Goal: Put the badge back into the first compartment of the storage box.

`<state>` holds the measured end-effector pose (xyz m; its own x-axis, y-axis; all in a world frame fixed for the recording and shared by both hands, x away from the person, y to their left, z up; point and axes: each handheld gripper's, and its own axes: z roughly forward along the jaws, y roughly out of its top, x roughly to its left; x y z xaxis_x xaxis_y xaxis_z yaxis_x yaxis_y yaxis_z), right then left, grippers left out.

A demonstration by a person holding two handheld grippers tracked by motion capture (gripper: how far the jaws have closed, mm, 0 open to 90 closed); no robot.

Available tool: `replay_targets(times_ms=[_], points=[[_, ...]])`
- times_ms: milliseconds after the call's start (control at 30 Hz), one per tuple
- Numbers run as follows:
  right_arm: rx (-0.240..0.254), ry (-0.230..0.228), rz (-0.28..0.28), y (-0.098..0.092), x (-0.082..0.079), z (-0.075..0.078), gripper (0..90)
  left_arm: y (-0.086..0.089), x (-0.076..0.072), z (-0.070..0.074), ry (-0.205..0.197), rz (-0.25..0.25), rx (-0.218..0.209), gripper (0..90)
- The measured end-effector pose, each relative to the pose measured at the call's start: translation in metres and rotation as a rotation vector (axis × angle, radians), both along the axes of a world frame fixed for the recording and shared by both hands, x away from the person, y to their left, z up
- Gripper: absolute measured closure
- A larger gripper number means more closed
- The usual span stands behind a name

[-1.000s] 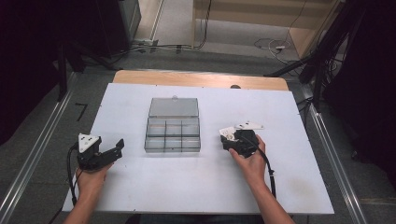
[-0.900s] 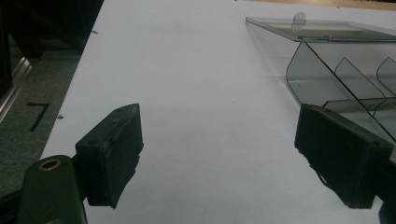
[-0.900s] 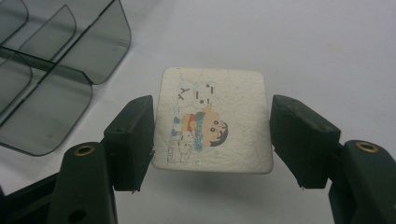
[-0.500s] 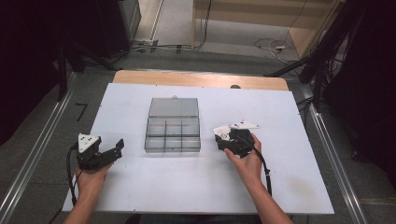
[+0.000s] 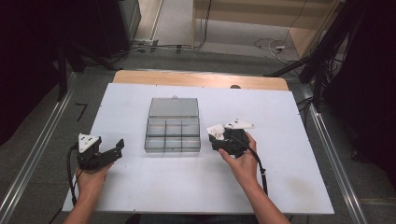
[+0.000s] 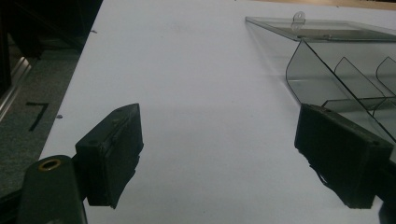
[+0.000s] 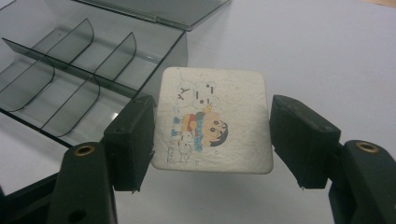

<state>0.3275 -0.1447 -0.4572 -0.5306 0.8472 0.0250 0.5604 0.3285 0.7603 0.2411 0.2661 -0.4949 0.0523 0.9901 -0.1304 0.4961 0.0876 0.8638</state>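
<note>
The box (image 5: 173, 134), clear grey plastic with its lid (image 5: 173, 107) folded flat behind it, is the landmark on the white table (image 5: 140, 186). Just right of its front corner the right gripper (image 5: 219, 138) clamps a white square card (image 7: 212, 121) with a cartoon print, level above the table; nothing lies between card and box. Well left of the box, the left gripper (image 5: 116, 147) rests with jaws spread, holding nothing.

Each bare hand carries a black two-jaw tool. The left black gripper (image 5: 116, 147) has a pale three-cornered plate on top and a black cable behind it. The right black gripper (image 7: 212, 135) has thick, blocky black jaws with small brass-ringed holes lower down.
</note>
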Motion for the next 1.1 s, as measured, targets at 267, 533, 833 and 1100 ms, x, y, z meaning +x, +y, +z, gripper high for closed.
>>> replay_targets(times_ms=[267,533,833,1100], points=[[0.003,-0.001,0.016,0.007,-0.001,0.000,31.1,0.001,0.000,0.000,0.001,0.000,-0.004,15.5],[0.007,0.001,0.032,0.015,-0.001,0.002,31.0,0.001,0.000,-0.001,0.002,0.000,-0.003,15.5],[0.011,0.003,0.053,0.026,-0.001,0.003,31.0,0.001,0.000,-0.001,0.002,-0.001,-0.003,15.5],[0.014,-0.005,0.073,0.037,-0.001,0.007,31.1,0.001,0.000,-0.001,0.002,-0.001,-0.005,15.5]])
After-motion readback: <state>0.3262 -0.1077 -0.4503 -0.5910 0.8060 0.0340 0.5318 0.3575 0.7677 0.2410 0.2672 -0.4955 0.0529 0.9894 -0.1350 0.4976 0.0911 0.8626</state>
